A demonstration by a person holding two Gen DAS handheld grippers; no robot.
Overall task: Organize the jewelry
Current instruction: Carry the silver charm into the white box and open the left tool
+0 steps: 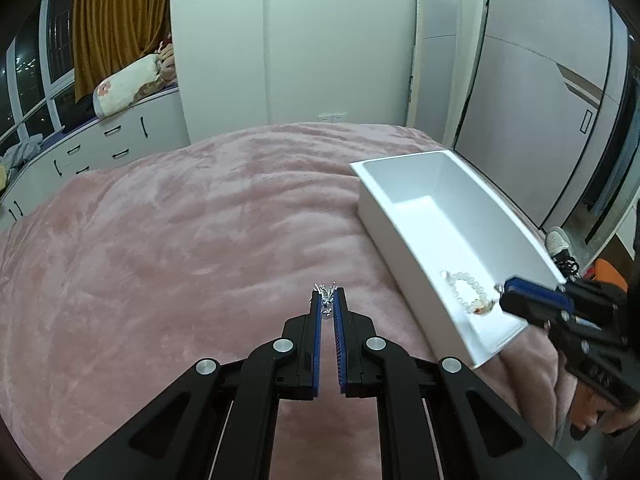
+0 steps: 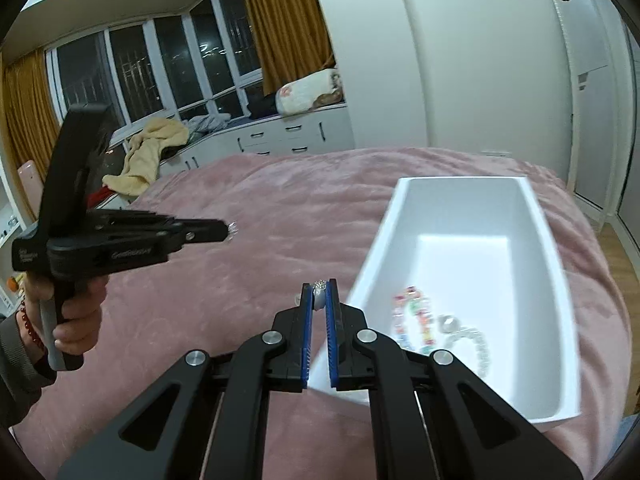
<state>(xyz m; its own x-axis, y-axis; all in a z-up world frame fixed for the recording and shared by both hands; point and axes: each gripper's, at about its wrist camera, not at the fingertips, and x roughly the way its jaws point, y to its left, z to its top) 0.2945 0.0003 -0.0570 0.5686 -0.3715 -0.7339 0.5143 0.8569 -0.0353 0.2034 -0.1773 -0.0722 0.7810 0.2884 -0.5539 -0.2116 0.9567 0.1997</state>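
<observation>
My left gripper (image 1: 327,294) is shut on a small silver sparkly jewelry piece (image 1: 325,298) and holds it above the pink bedspread, left of the white box (image 1: 376,208). In the right wrist view the left gripper (image 2: 228,231) shows at left with the silver piece (image 2: 233,229) at its tip. My right gripper (image 2: 320,286) is shut on a small pale jewelry piece with a sparkly top (image 2: 319,294), just left of the white box's near left wall (image 2: 360,272). In the box lie a clear bead bracelet (image 2: 476,344) and a colourful bead bracelet (image 2: 412,316).
The pink plush bedspread (image 1: 180,240) covers the bed. White drawers (image 2: 280,136) with clothes and a pillow on top stand under the window behind. A mirror (image 1: 438,52) and wardrobe doors stand at right, with shoes (image 1: 558,242) on the floor.
</observation>
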